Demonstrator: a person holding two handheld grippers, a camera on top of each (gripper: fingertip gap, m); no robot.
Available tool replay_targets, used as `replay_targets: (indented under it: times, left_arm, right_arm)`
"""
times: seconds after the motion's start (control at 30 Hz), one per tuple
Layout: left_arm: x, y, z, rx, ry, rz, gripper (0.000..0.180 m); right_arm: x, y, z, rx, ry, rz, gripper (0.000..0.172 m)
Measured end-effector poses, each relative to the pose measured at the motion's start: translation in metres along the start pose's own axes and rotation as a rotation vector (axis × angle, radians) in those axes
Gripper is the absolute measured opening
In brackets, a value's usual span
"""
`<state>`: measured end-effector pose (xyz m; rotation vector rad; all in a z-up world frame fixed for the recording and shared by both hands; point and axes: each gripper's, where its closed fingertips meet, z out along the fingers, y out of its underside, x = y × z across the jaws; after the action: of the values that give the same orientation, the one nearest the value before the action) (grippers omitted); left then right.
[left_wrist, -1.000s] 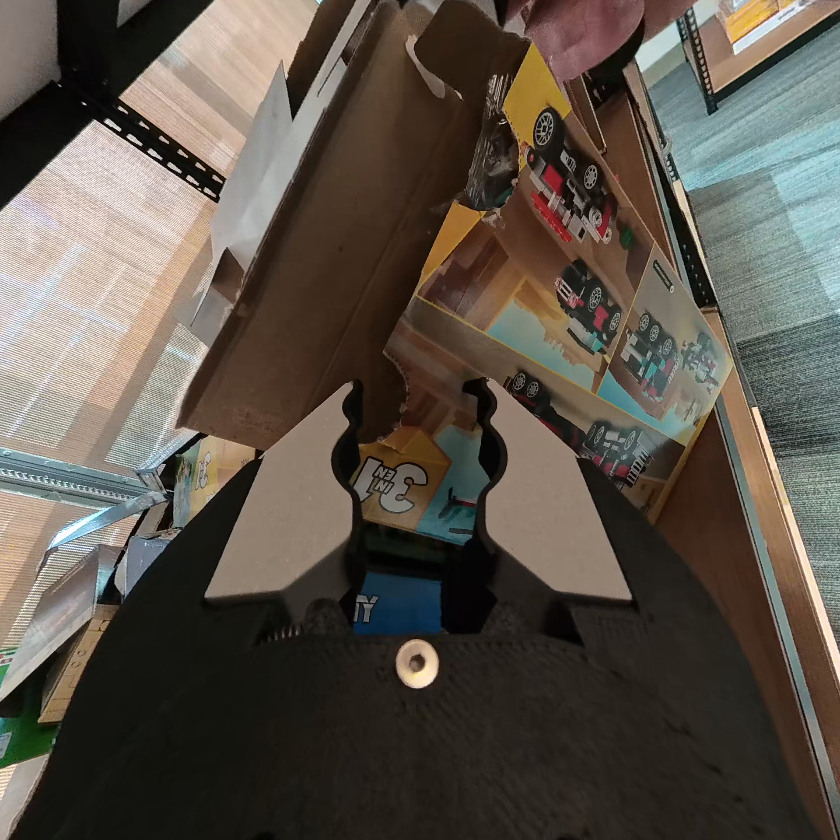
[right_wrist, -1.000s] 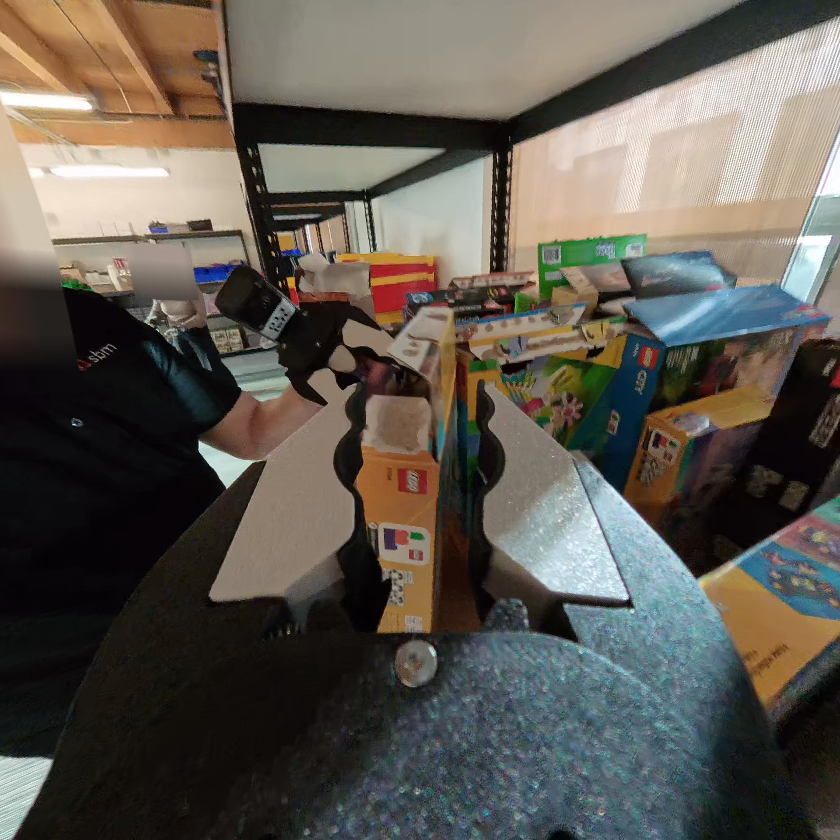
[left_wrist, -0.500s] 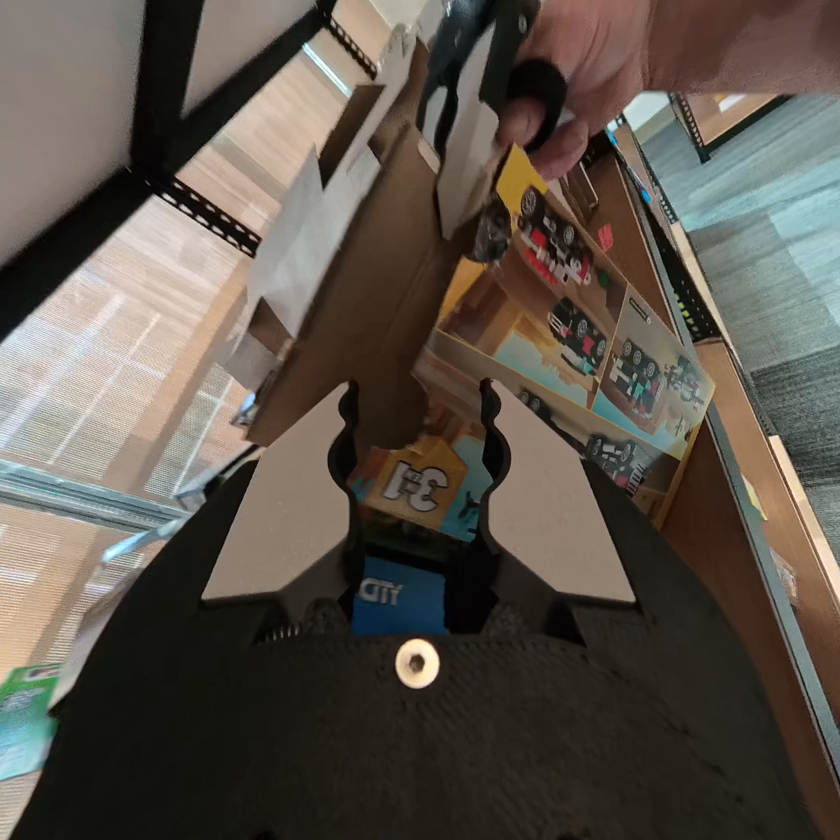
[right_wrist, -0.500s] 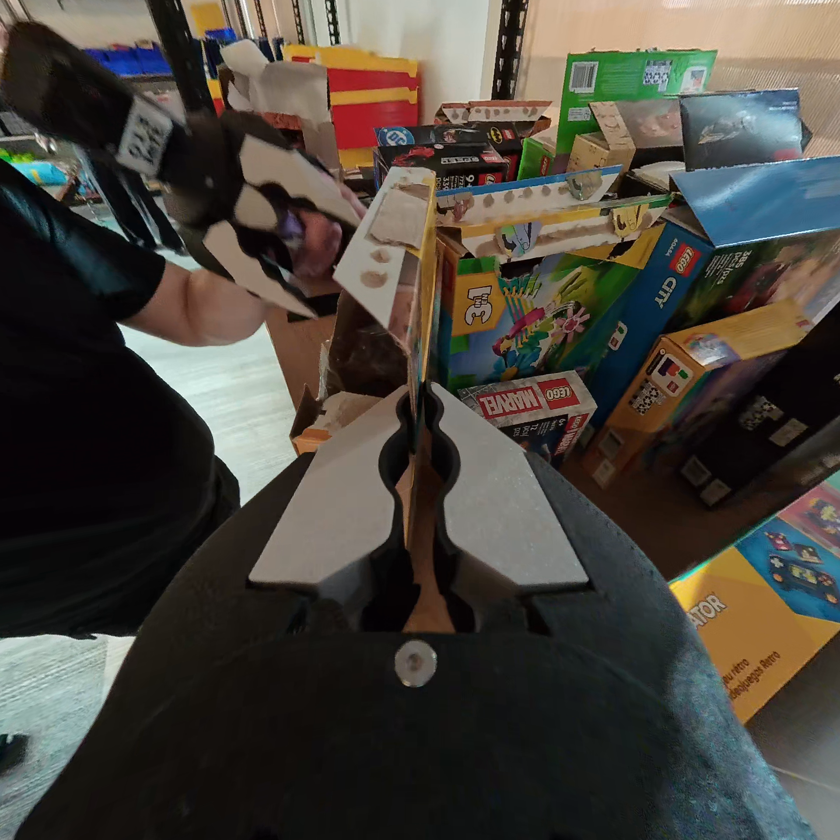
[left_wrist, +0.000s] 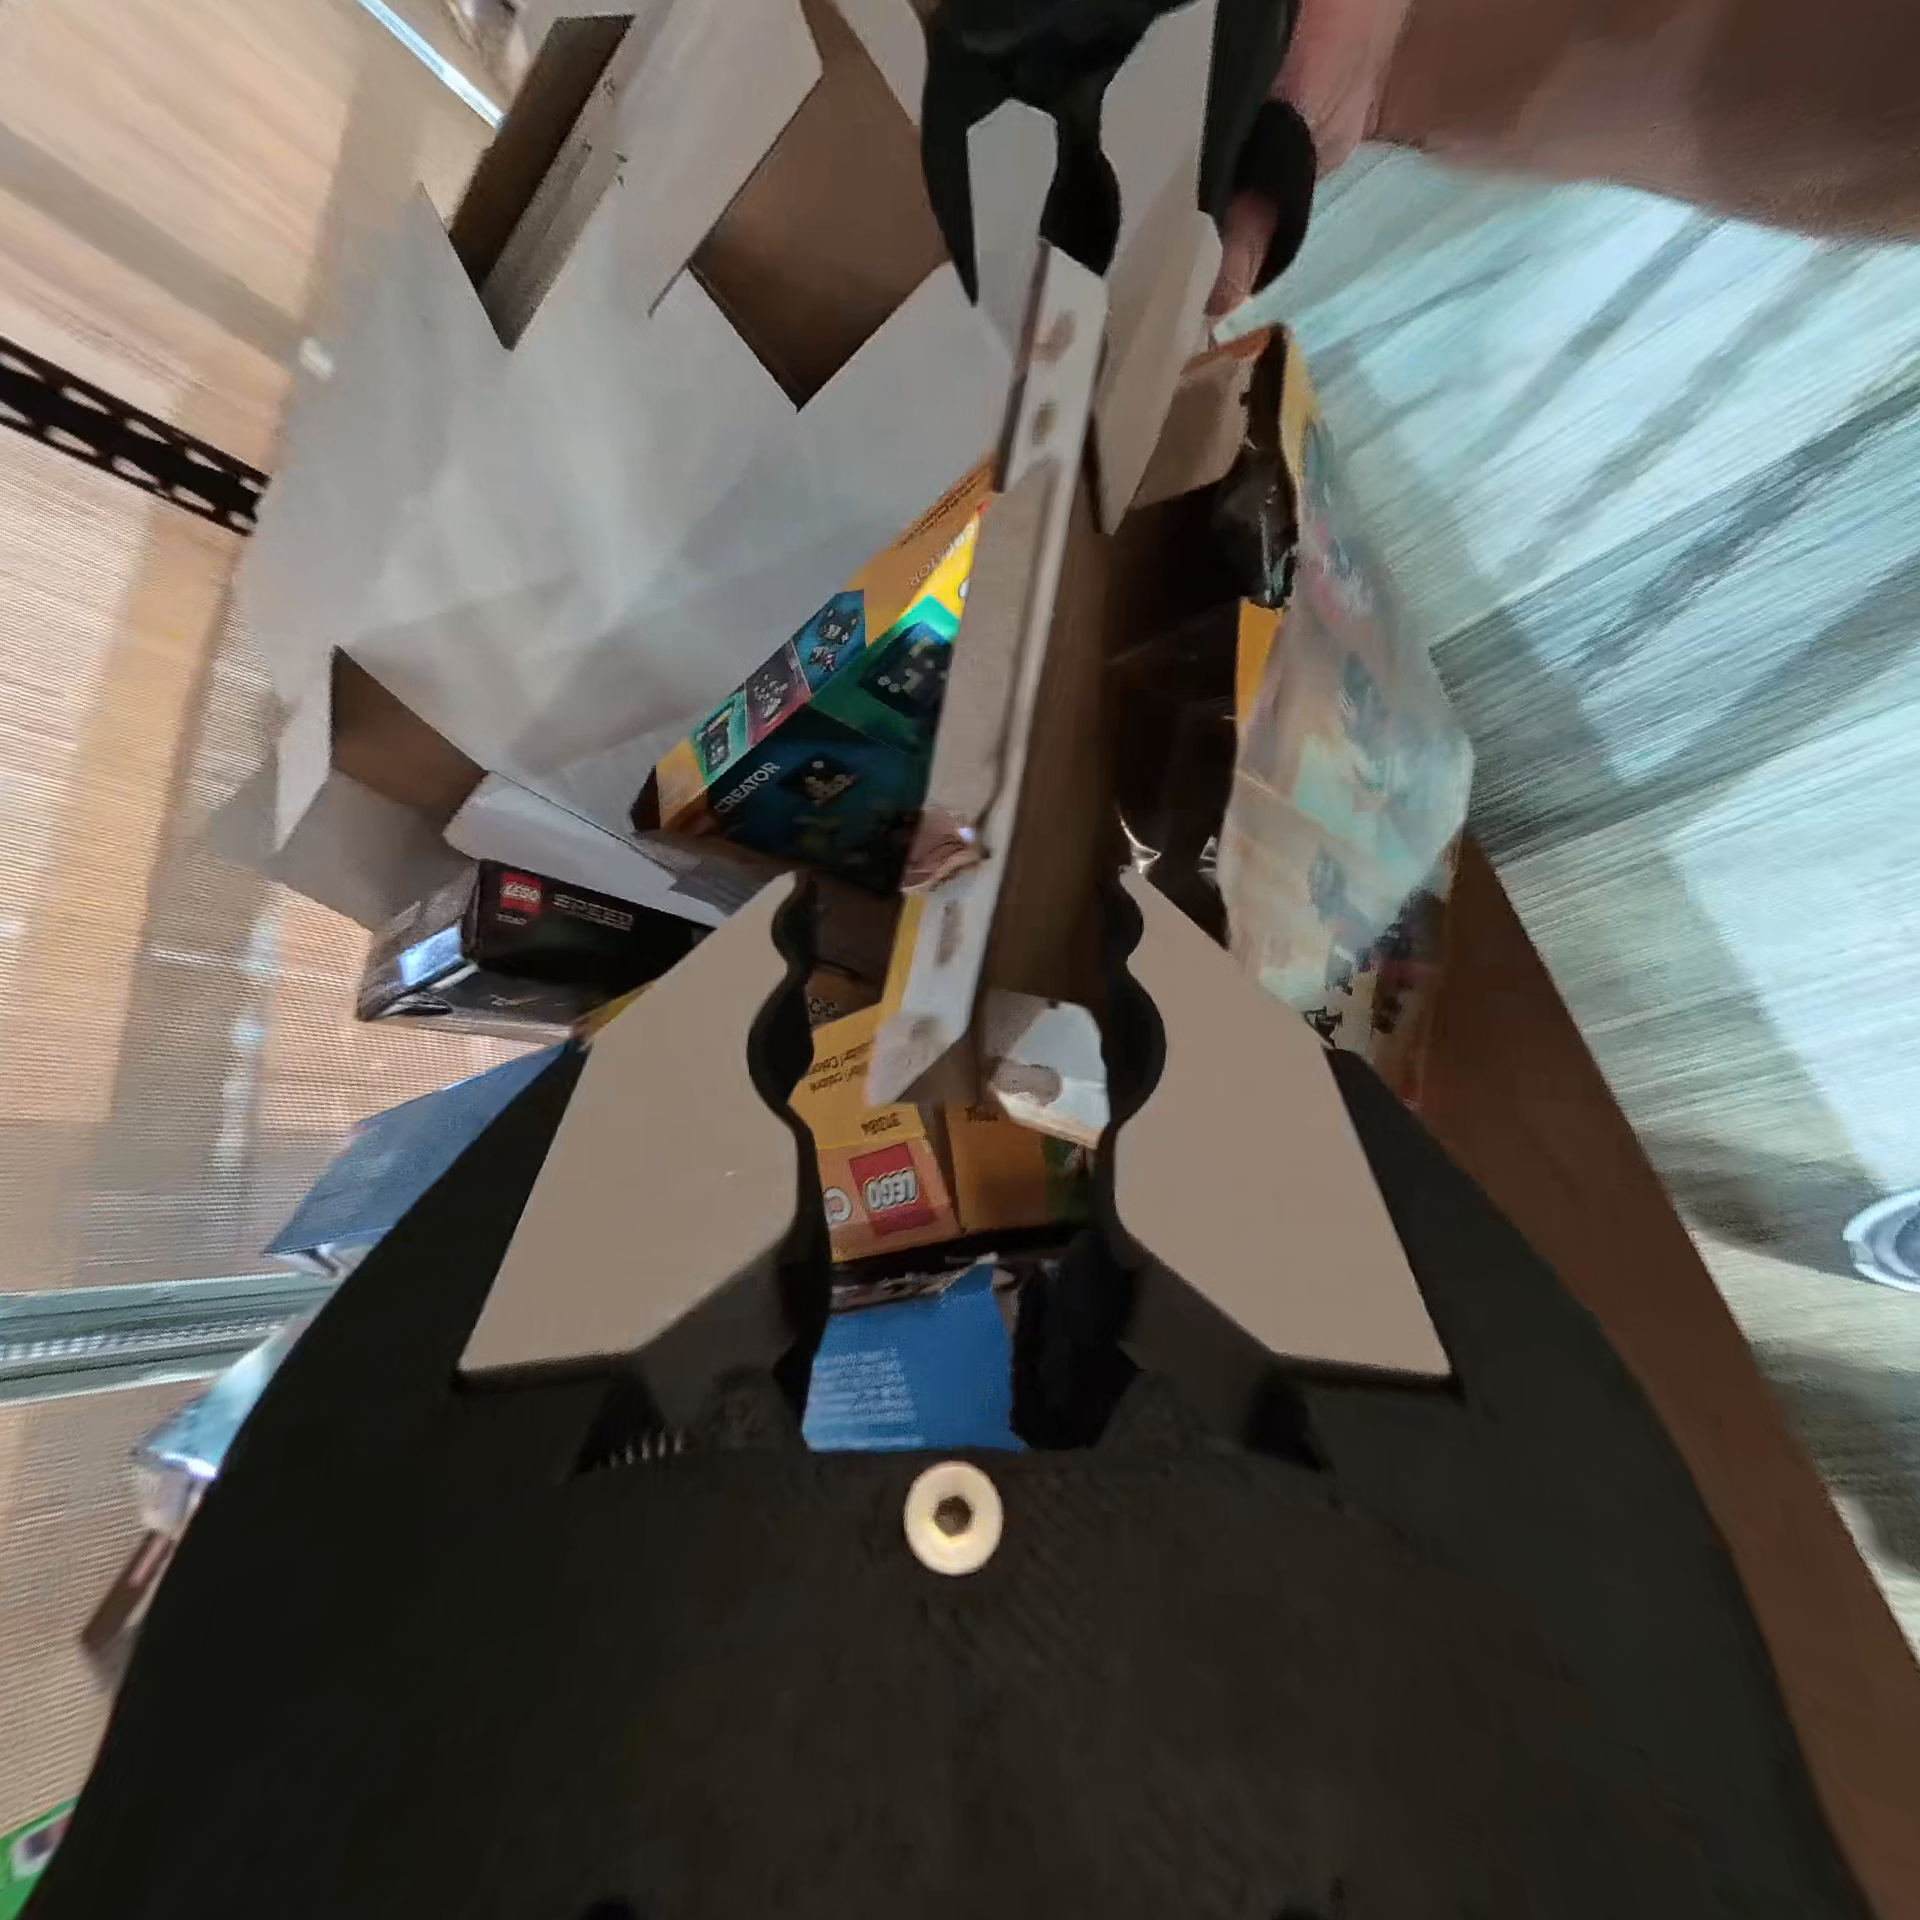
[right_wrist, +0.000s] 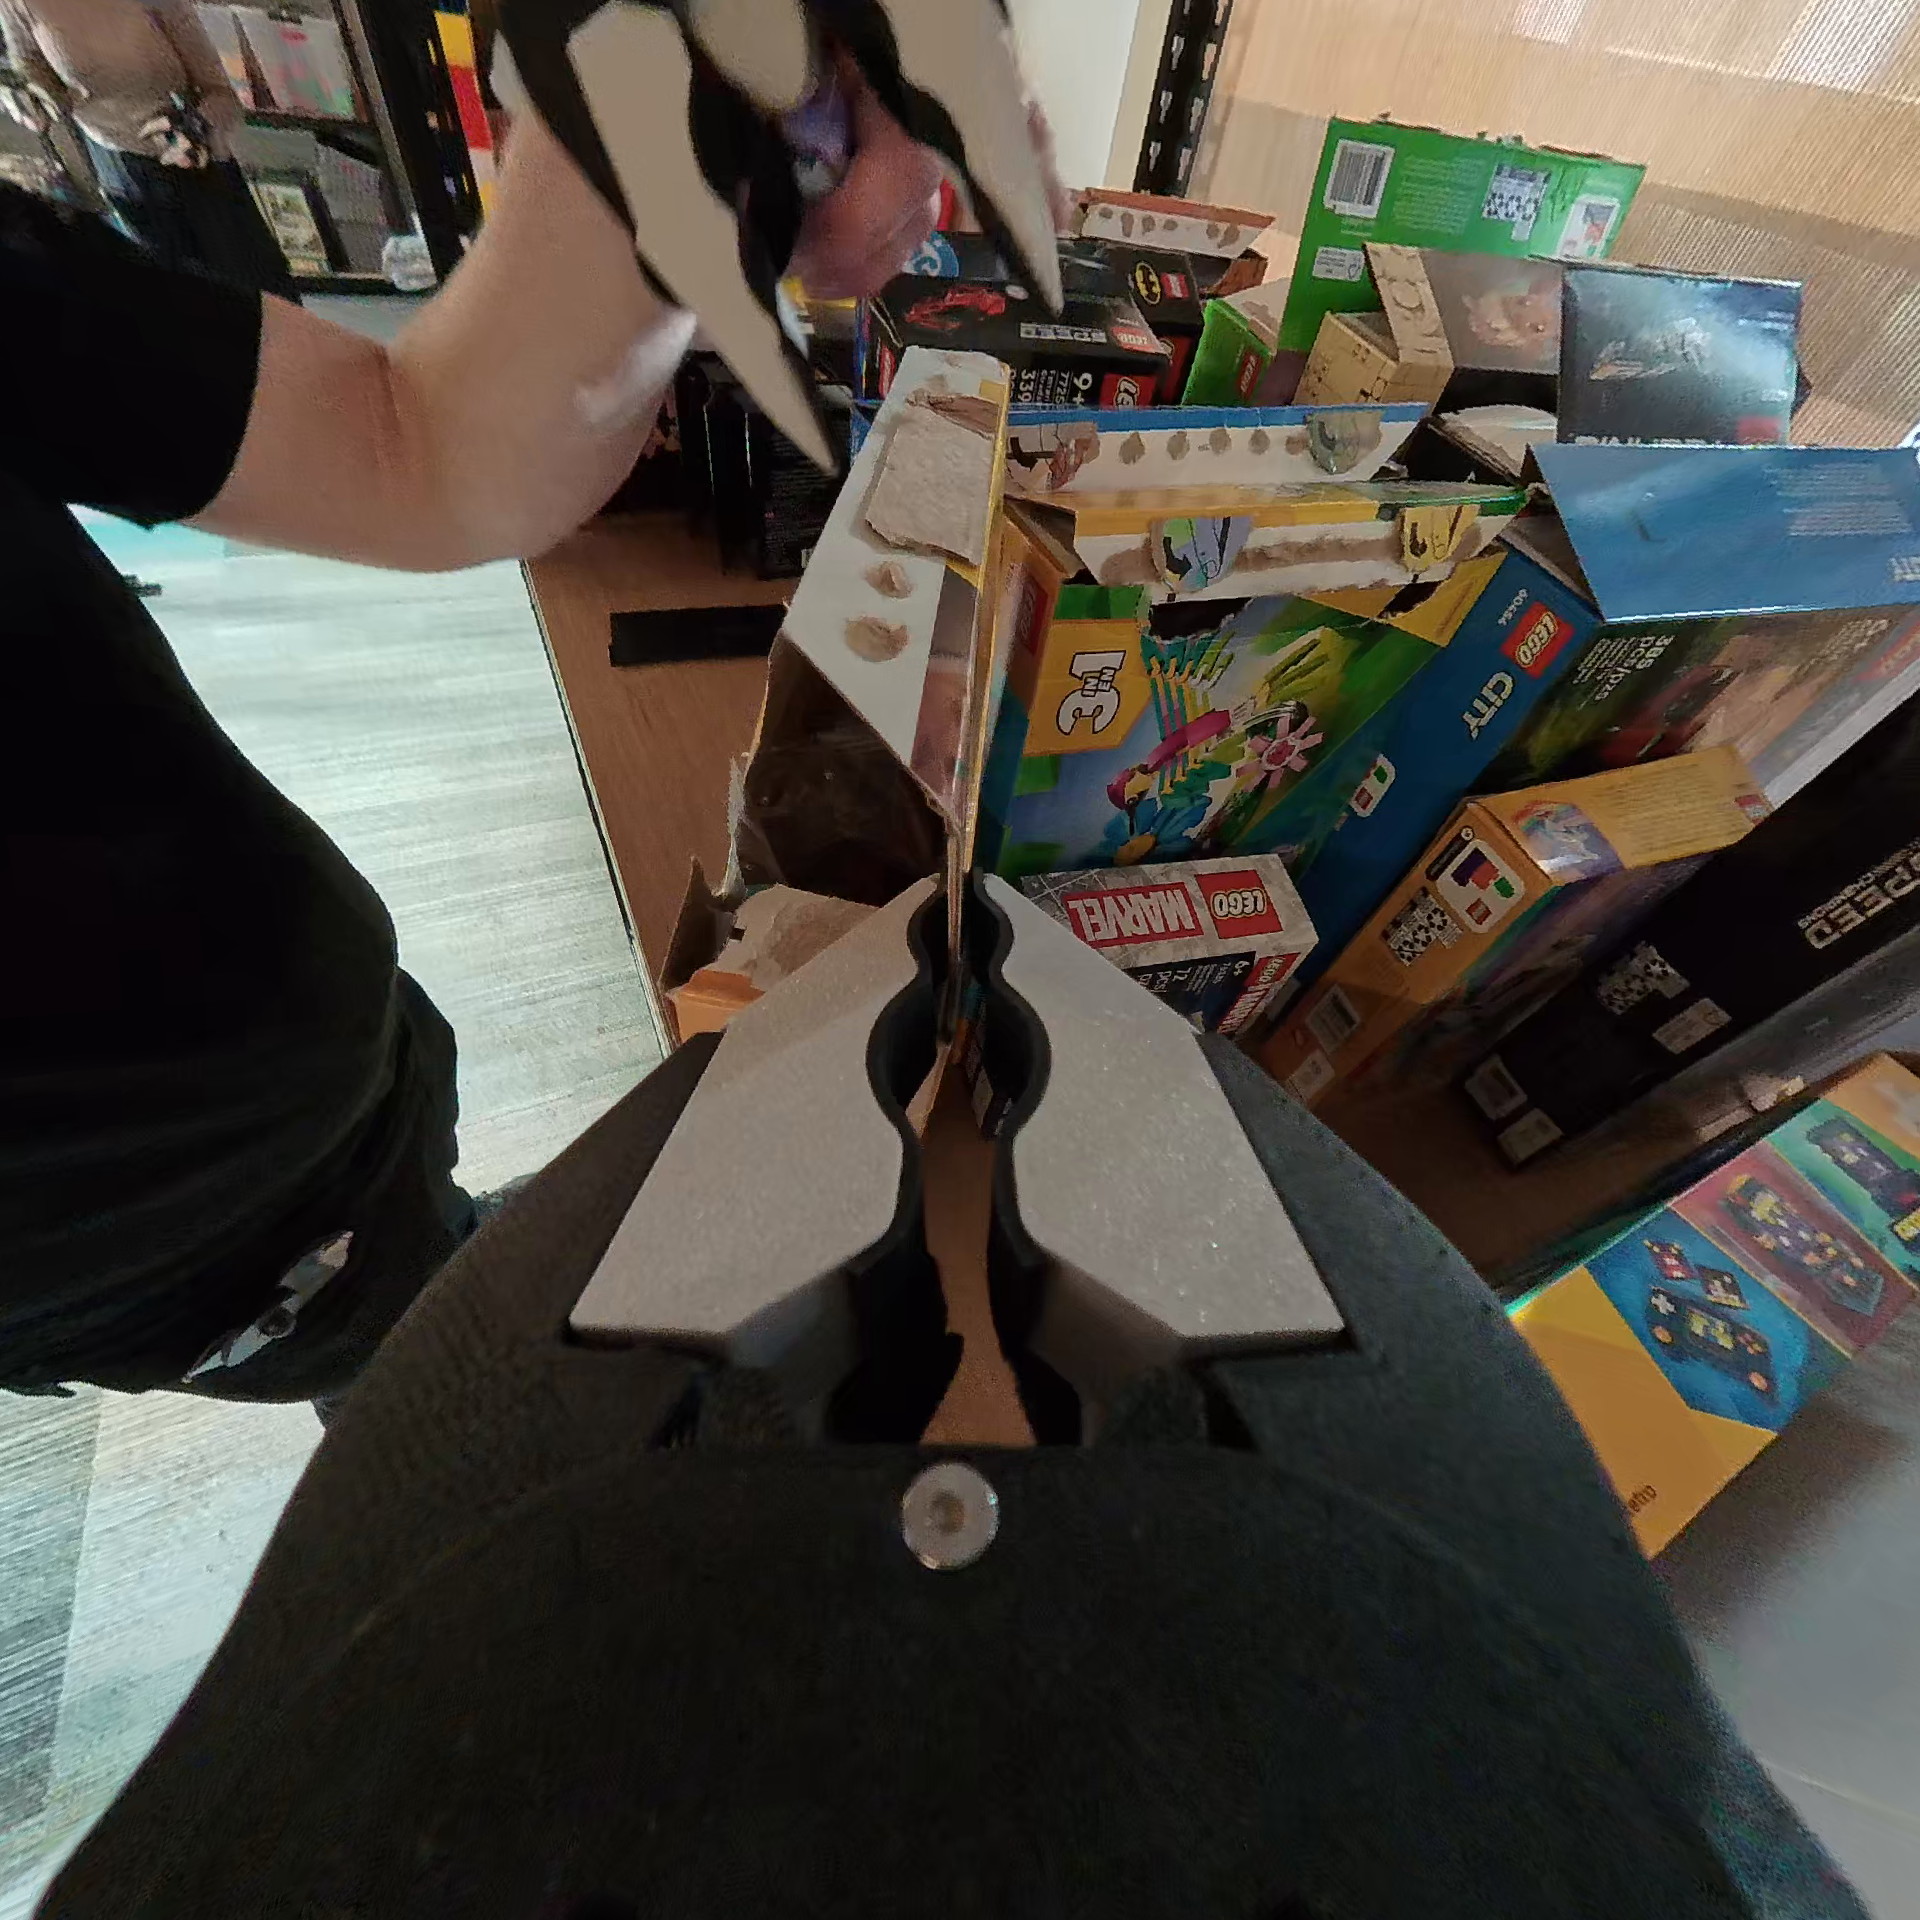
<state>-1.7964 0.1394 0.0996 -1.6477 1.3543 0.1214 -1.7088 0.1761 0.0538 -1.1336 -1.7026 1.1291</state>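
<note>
A wooden shelf (right_wrist: 665, 727) crowded with toy boxes (right_wrist: 1299, 707). At its edge stands an opened yellow box (right_wrist: 935, 665). The right gripper (right_wrist: 961, 894) is clenched on the box's side wall. The left gripper (left_wrist: 956, 935) hangs spread, straddling the box's torn top flap (left_wrist: 966, 914) without pressing it.

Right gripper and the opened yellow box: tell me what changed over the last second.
The right gripper, open around the box's end a second ago, has closed its fingers on one wall of the opened yellow box. The left gripper has swung over the box's flaps, fingers open. The pile of toy boxes stayed put.
</note>
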Motion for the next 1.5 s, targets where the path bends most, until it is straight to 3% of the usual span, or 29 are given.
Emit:
replay_targets:
  times: [0.2,0.27,0.37,0.5,0.6,0.77,0.93,1.03,1.3,1.5]
  left_arm:
    - [-0.001,0.008,-0.007,0.003,0.304,-0.048,0.047]
    - [0.002,0.022,0.003,-0.092,0.320,-0.001,0.040]
    - [0.011,0.039,0.017,-0.200,0.326,0.051,0.022]
    - [0.016,0.041,0.021,-0.185,0.271,0.105,0.025]
    - [0.017,0.042,0.021,-0.191,0.206,0.160,0.025]
    - [0.014,0.044,0.022,-0.217,0.102,0.261,0.024]
    - [0.015,0.043,0.021,-0.201,0.084,0.267,0.023]
    - [0.013,0.043,0.023,-0.205,0.071,0.277,0.023]
    - [0.013,0.043,0.023,-0.197,0.081,0.275,0.023]
    - [0.015,0.044,0.015,-0.191,0.140,0.232,0.026]
  right_arm:
    - [-0.003,-0.001,0.000,-0.024,0.025,-0.070,0.000]
    - [-0.001,-0.001,0.000,-0.051,0.054,-0.105,0.000]
    - [-0.001,0.000,-0.001,-0.091,0.090,-0.143,0.000]
    - [0.004,0.001,-0.003,-0.142,0.153,-0.161,0.000]
    - [0.011,-0.001,-0.006,-0.168,0.240,-0.194,0.015]
    - [0.004,-0.006,-0.020,-0.254,0.354,-0.311,0.014]
    - [-0.035,-0.034,-0.029,-0.088,0.207,-0.200,0.039]
    - [-0.023,-0.033,-0.015,-0.118,0.230,-0.051,0.050]
    - [-0.018,-0.032,-0.004,-0.022,0.087,0.221,0.030]
    - [-0.017,-0.028,-0.001,-0.062,0.124,0.149,0.029]
